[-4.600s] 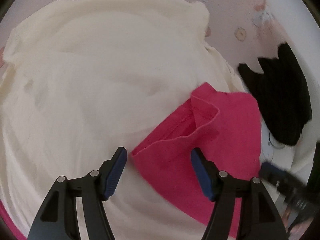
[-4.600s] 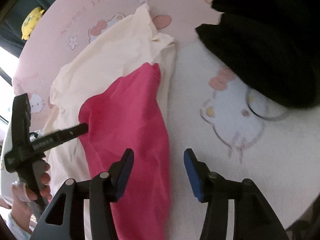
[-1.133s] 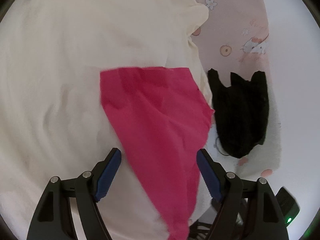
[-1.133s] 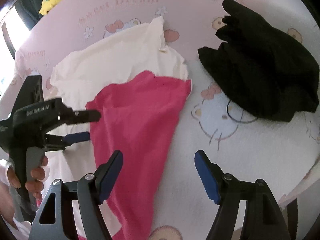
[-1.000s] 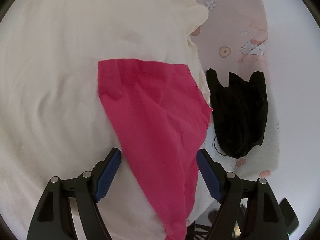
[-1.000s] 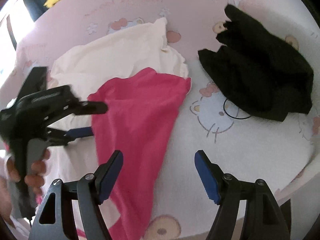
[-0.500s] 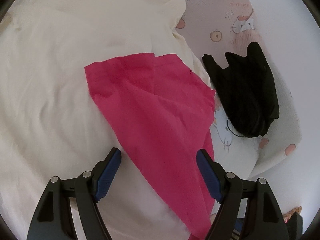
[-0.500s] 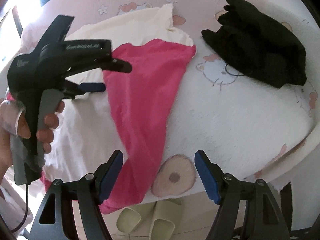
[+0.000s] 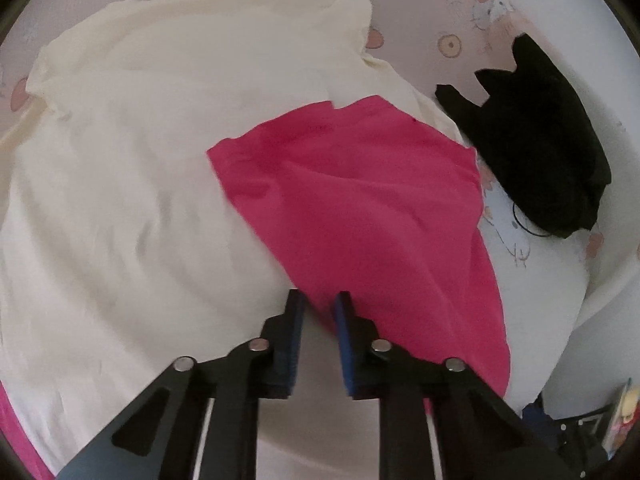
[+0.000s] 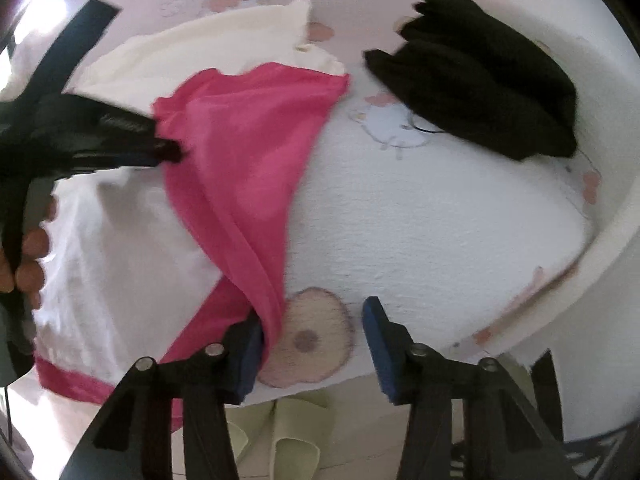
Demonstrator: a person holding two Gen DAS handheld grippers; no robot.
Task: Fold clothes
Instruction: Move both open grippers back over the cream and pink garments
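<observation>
A pink garment (image 9: 360,200) lies spread over a larger cream garment (image 9: 140,160) on a surface covered with cartoon-print cloth (image 10: 420,220). My left gripper (image 9: 320,300) is closing its jaws, and the pink garment's near edge is pinched between the blue pads. In the right wrist view the left gripper (image 10: 172,154) grips the pink garment (image 10: 248,140) at its left edge. My right gripper (image 10: 312,320) hangs at the front edge with its jaws closing. The pink fold touches only its left finger (image 10: 248,340).
A crumpled black garment (image 10: 480,80) lies at the far right, apart from the pink one. A thin dark ring (image 10: 424,126) lies beside it. Pale green slippers (image 10: 280,432) sit on the floor below the front edge. A person's hand (image 10: 28,256) holds the left gripper's handle.
My left jaws have gone from wide apart to nearly together on the pink edge. My right gripper has sunk to the surface's front edge and its jaws have narrowed.
</observation>
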